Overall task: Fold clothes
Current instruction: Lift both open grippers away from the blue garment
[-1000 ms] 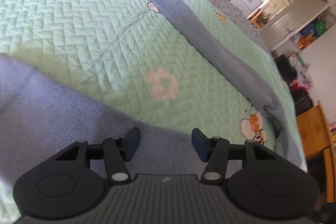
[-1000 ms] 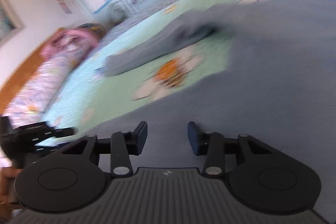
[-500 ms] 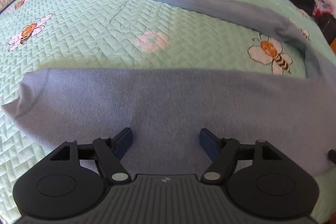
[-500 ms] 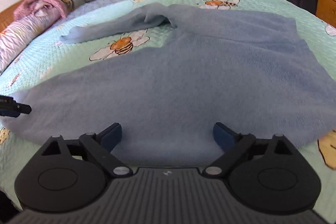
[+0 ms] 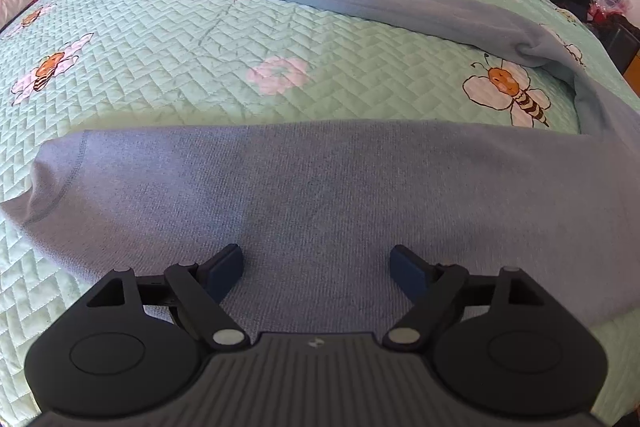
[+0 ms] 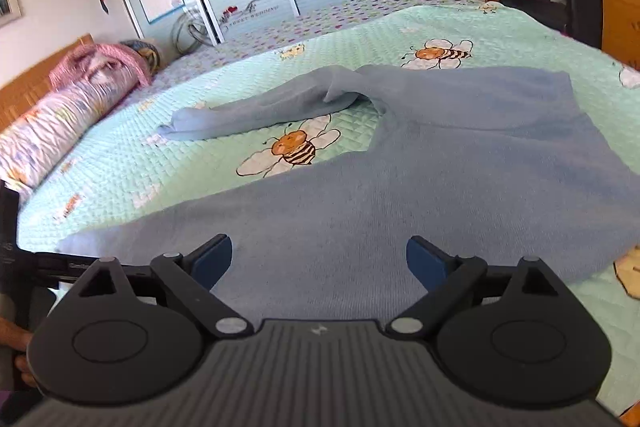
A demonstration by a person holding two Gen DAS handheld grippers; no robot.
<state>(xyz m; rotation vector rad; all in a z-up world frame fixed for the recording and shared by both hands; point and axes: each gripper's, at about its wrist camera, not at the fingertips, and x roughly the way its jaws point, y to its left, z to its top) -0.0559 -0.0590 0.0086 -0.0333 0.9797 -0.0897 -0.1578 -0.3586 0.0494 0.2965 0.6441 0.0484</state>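
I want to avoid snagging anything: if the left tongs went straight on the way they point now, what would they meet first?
Most likely the blue sweater spread on the quilt. The left tongs, empty and opening, point down at the sweater's body; nothing else shows between, though depth is unclear.

My left tool point(image 5: 318, 265) is opening, pads off the blue sweater point(image 5: 320, 187), which now lies flat ahead. My right tool point(image 6: 319, 257) went from nearly closed to wide, sweater released beneath it.

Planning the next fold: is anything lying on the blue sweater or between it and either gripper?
Nothing visible. The blue sweater lies bare on the bedspread, directly under the right gripper and the left gripper, whose jaws are opening, empty.
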